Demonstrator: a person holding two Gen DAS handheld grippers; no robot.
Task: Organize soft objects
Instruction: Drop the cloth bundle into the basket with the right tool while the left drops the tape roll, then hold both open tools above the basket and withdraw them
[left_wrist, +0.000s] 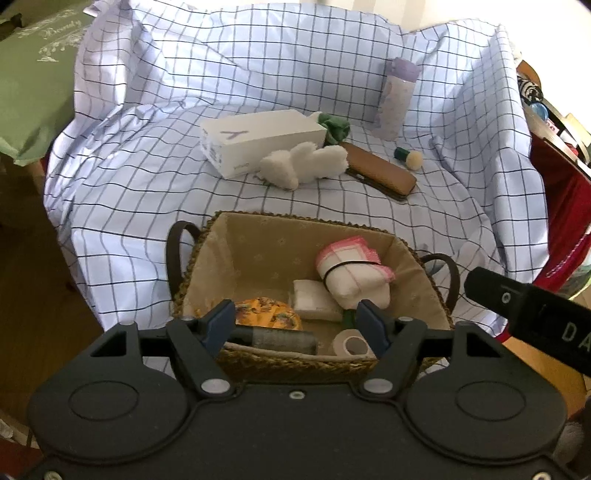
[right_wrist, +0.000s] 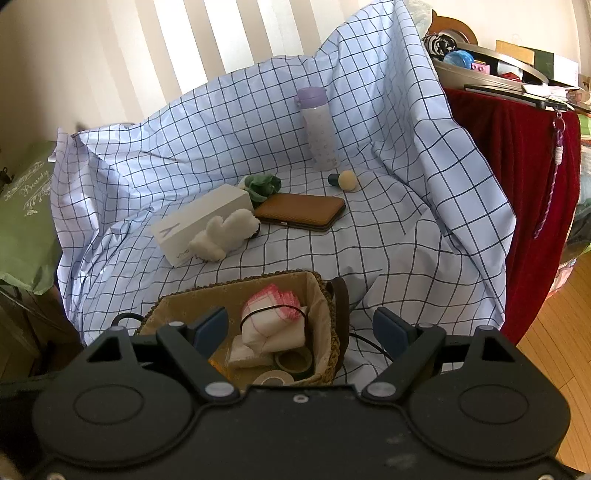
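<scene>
The far left part of the woven basket (left_wrist: 207, 258) is lying bare, while the bound cloth bundle (left_wrist: 351, 275), the folded pad (left_wrist: 317, 299) and the tape roll (left_wrist: 351, 343) are crowding its right and near side. Beyond it, a strip of checked cloth (left_wrist: 147, 206) is staying free (wrinkled, though) before the white box (left_wrist: 255, 142), the plush toy (left_wrist: 303, 162) and the brown case (left_wrist: 380, 170).

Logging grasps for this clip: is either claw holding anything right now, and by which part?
Nothing is held. The left claw is open above the basket, pads touching nothing; the right claw is open and empty too.
</scene>
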